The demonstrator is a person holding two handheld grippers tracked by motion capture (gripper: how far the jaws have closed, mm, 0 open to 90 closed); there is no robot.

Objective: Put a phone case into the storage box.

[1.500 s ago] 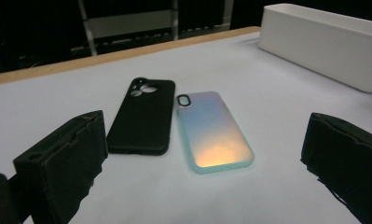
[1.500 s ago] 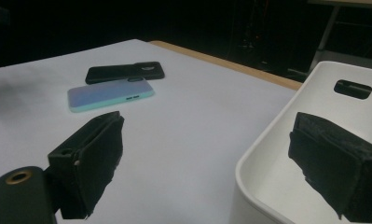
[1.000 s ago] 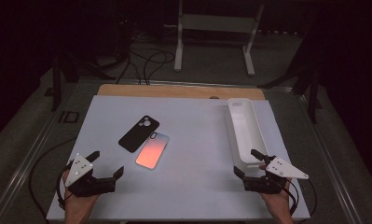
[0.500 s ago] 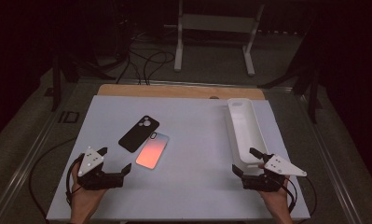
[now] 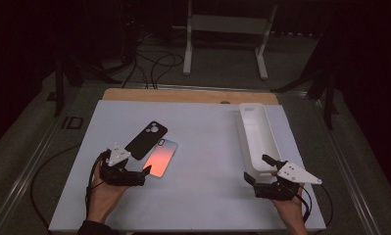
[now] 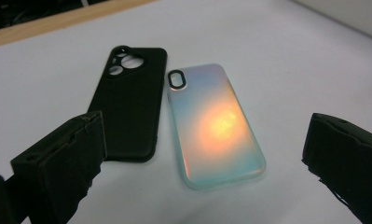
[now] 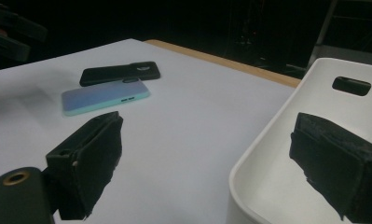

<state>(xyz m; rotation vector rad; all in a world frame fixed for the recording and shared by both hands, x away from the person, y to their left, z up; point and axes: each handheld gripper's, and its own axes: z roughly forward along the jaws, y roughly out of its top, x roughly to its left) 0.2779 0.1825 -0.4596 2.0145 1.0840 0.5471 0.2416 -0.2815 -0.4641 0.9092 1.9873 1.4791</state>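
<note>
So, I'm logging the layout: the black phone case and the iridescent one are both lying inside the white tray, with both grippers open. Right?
Not quite. The black phone case and the iridescent case lie on the table, left of the white tray, as the high view shows. The left gripper and right gripper are open.

Two phone cases (image 5: 153, 150) lie left of tray (image 5: 258, 142).

Iridescent phone case (image 6: 216, 128) face down on white table, black phone case (image 6: 130, 100) just beside it
</note>
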